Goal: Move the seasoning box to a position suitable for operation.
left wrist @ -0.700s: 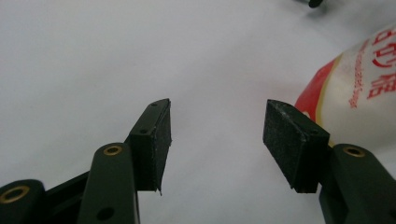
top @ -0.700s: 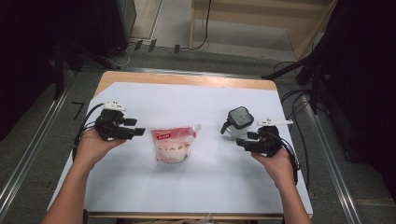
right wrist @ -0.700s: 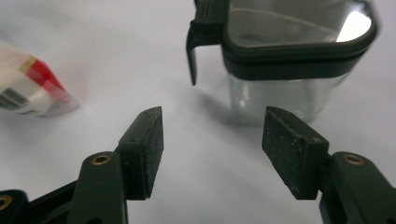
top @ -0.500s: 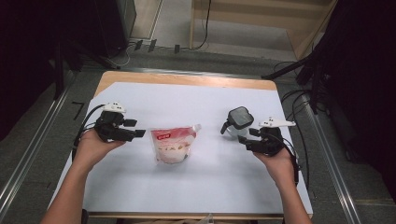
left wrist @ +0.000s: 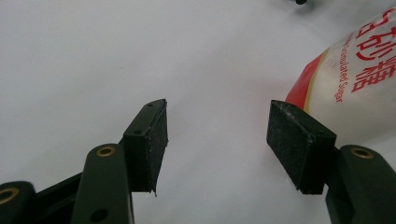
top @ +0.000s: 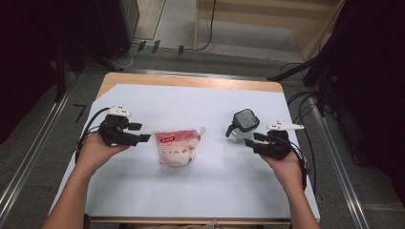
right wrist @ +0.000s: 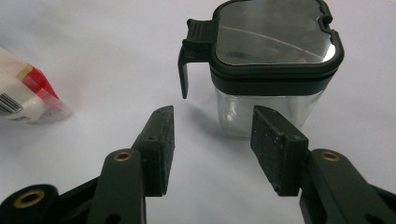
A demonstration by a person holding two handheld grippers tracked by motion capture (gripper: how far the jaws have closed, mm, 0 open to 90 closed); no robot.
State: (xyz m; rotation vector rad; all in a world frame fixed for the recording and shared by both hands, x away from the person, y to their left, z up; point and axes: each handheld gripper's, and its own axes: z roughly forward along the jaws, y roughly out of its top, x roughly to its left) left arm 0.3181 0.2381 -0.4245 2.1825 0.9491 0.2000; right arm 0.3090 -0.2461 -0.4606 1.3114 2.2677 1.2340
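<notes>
While both hands rest low on the white tabletop [top: 205, 186], the left gripper [top: 141, 139] is held just left of a sugar pouch [top: 175, 147] and the right gripper [top: 249, 142] just below and beside a small clear jar [top: 244, 125].

The pouch is seen lying flat near the middle of the tabletop, its red-and-white printed face turned up and its spout corner pointed toward the jar. From the left gripper view, the pouch [left wrist: 355, 79] is found at the right edge, with red lettering across its white face; one black jaw stands close against its red border, but no contact can be confirmed. The left gripper [left wrist: 217, 135] is held open at a moderate width, with only bare white surface between its pads [left wrist: 156, 140].

The jar is set upright on the right half of the tabletop, well apart from the pouch. From the right gripper view, the jar [right wrist: 268, 70] is shown just ahead of the jaws, with a black square lid, a glossy grey top and a black latch tab hanging down its left side. The right gripper [right wrist: 212, 140] is also held open at a moderate width, nothing being gripped; its pads [right wrist: 273, 144] stop short of the glass wall. A corner of the pouch [right wrist: 25, 98] is visible at the far left of that view.
</notes>
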